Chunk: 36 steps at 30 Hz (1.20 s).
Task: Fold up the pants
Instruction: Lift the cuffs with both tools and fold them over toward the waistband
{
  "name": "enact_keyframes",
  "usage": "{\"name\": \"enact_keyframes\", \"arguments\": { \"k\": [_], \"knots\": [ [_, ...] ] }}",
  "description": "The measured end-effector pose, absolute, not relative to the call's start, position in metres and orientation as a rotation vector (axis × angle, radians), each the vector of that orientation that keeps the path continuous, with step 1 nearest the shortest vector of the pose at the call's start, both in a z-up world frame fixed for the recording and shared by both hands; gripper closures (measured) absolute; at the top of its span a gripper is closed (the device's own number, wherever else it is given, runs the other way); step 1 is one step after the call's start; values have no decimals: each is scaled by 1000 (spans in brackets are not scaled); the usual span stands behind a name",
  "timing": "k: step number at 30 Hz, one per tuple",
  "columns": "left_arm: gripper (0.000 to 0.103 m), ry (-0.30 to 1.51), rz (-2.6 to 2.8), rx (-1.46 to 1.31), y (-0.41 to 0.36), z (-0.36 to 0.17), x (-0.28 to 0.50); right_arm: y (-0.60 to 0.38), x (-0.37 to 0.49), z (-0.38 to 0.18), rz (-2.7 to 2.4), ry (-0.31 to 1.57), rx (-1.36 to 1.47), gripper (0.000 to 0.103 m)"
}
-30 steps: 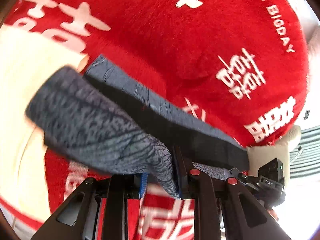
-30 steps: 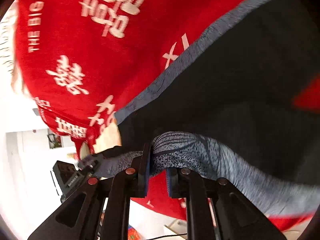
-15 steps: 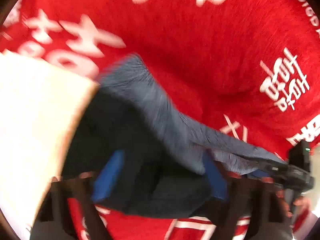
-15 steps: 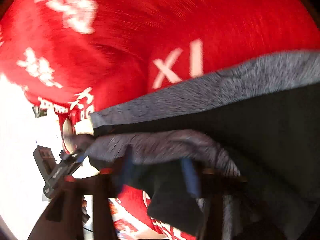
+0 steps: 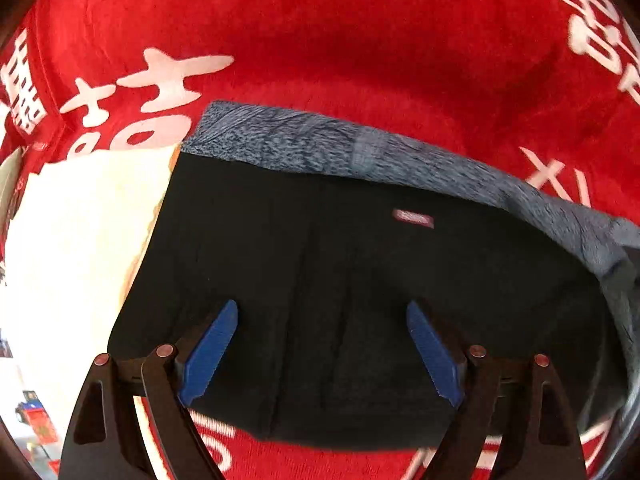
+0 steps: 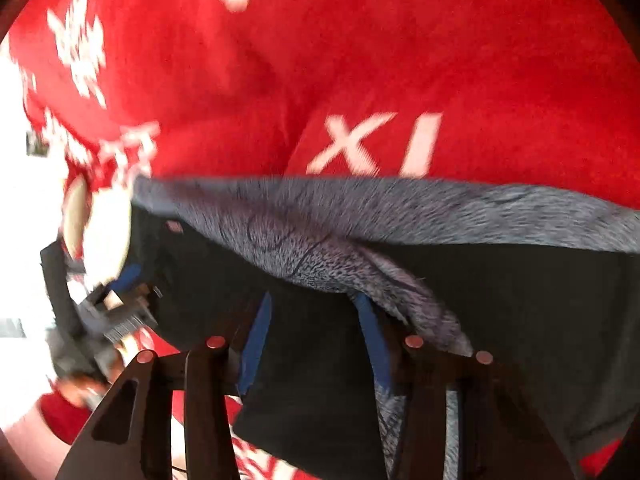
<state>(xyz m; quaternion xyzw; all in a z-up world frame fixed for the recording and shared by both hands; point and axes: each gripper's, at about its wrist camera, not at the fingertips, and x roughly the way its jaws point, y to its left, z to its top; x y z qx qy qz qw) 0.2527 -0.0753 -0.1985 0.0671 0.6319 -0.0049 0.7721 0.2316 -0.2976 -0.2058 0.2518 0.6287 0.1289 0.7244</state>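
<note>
1. We see the pants [image 5: 360, 292] lying on the red blanket [image 5: 360, 48], with the grey waistband [image 5: 360, 152] along the far edge and a cream cloth [image 5: 80, 240] just at the left.
2. Our left gripper [image 5: 318, 344] has its tongs wide apart above the dark fabric and holds nothing.
3. Our right gripper [image 6: 316, 336] also has its tongs apart; a grey flap lies beside the right tong, but we judge it is not clamped.
4. We think one fold is laid down and released.
5. The rumpled grey part near the right gripper needs smoothing, and probably one more fold is left.
</note>
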Motion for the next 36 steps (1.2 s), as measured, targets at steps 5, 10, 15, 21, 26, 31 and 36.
{"name": "enact_keyframes", "arguments": {
  "k": [5,10,15,21,26,31,36],
  "knots": [
    [16,1401,-64,103,-90,-171,219,-344,191,-177,203,1283,671,33],
    [16,1438,-212,88,-131,-153,173,-384,116,-169,105,1302,701,33],
    [16,1465,-428,115,-191,-149,126,-415,17,-164,-66,1317,730,33],
    [16,1457,-591,137,-242,-144,75,-437,-111,-171,-283,1335,782,33],
    [16,1474,-652,135,-254,-144,57,-441,-172,-184,-404,1352,774,33],
    [16,1489,-660,145,-269,-152,50,-455,-205,-206,-443,1353,803,33],
    [16,1499,-643,166,-290,-160,43,-462,-217,-222,-376,1321,842,33]
  ]
}}
